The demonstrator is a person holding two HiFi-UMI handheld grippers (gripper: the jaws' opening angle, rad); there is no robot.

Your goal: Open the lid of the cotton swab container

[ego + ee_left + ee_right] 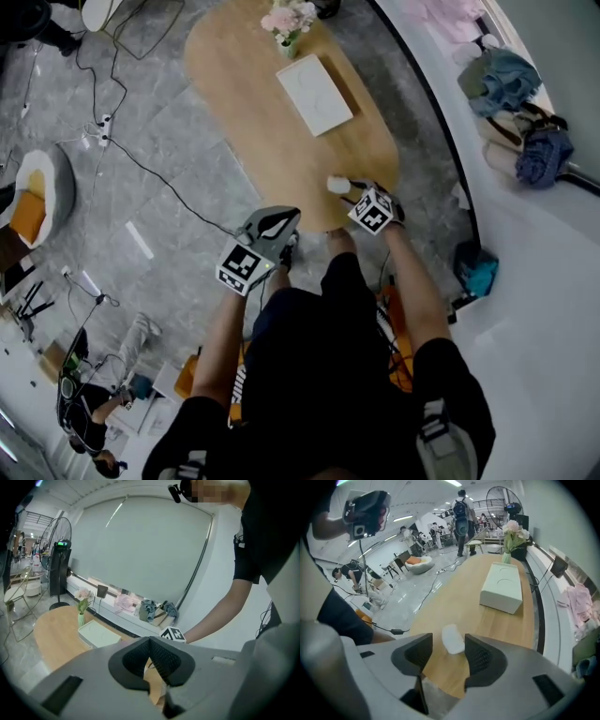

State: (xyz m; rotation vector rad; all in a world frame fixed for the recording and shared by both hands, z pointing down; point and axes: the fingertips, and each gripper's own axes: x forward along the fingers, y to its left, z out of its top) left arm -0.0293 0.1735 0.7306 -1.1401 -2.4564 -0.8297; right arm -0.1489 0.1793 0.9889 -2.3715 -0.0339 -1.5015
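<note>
Right gripper point(447, 654) hovers with its jaws spread wide, framing the cotton swab container point(453, 639) on the table point(454, 597) without touching it; left gripper point(150, 641) is pinched together, empty.

Head view steeply down over table point(234, 56), gripper views low, close, sharing its top, left probably obliquely.
</note>
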